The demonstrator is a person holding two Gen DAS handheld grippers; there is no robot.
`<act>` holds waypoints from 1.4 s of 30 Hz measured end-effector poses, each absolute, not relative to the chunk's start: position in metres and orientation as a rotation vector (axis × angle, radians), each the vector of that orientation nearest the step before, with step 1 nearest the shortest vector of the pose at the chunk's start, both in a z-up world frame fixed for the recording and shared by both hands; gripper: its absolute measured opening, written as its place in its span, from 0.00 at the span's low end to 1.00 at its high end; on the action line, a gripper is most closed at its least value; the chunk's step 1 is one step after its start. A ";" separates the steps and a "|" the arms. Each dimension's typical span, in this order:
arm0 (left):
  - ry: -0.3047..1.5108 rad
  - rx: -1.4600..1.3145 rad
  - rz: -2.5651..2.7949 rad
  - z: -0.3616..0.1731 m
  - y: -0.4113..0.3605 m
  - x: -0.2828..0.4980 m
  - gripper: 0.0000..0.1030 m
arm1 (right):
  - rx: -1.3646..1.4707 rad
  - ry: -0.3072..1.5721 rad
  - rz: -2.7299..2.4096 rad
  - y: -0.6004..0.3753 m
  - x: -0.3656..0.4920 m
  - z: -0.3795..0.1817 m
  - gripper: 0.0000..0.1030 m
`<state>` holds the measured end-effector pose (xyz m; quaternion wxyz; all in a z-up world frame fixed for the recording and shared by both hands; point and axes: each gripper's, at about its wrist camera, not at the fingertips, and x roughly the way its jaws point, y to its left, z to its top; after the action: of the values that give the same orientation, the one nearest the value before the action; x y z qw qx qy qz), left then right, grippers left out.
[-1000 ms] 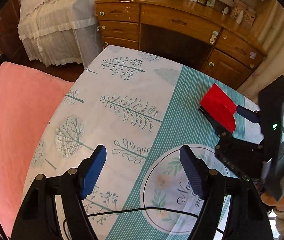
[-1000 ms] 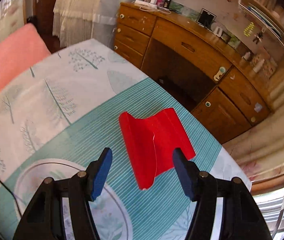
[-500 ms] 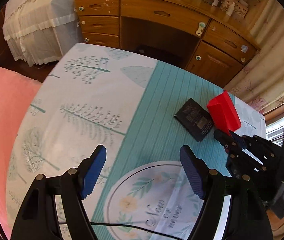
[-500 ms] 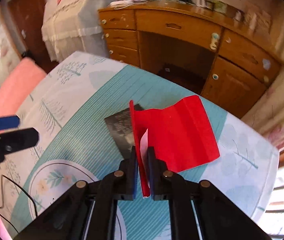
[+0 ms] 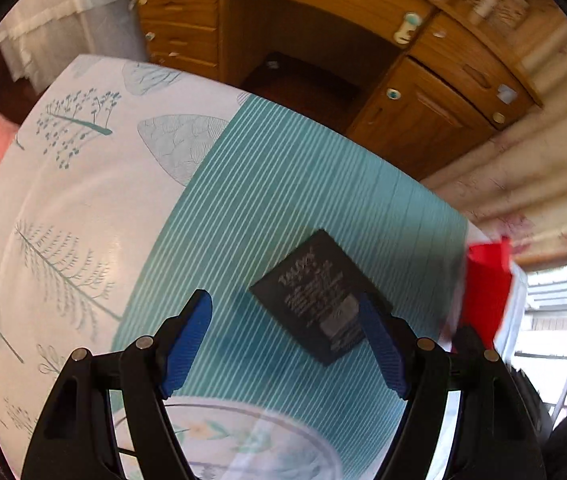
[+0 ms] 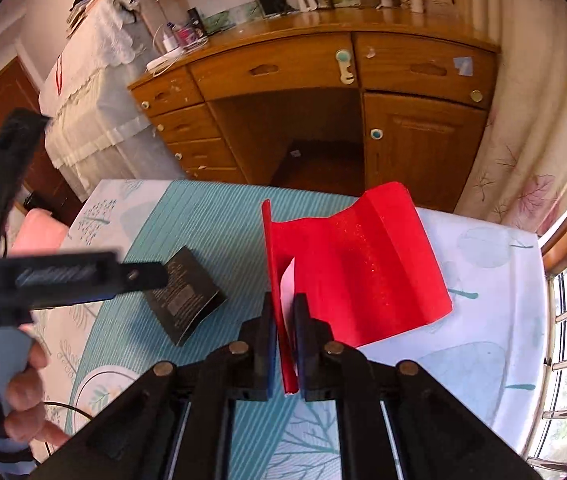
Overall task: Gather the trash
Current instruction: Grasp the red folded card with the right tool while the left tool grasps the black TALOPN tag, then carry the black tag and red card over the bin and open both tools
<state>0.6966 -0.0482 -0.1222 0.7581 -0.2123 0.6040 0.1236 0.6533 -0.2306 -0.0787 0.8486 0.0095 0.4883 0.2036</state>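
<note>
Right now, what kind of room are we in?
Probably a bedroom or study at home: there's a wooden desk with drawers, a lace-covered piece of furniture, and a table under a leafy tablecloth.

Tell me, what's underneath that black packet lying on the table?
The black packet lies flat on the teal striped band of the tablecloth. Only cloth shows around its edges; whatever might sit directly beneath is covered. The open left gripper hovers over it.
</note>
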 end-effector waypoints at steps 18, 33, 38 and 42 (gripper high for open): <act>1.331 -0.310 0.454 -0.145 -0.084 0.716 0.74 | 0.068 1.021 0.409 -0.243 0.661 -0.081 0.07; 1.391 -0.371 0.361 -0.142 -0.039 0.630 0.73 | 0.099 1.074 0.477 -0.229 0.624 -0.087 0.07; 1.410 -0.354 0.303 -0.143 -0.038 0.620 0.73 | 0.085 1.083 0.502 -0.221 0.609 -0.087 0.07; 1.423 -0.350 0.270 -0.143 -0.040 0.612 0.73 | 0.088 1.091 0.515 -0.217 0.594 -0.087 0.07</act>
<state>0.6121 -0.0400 -0.1432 0.7350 -0.1591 0.6476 0.1228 0.5944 -0.2168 -0.0870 0.8226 0.0414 0.5128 0.2420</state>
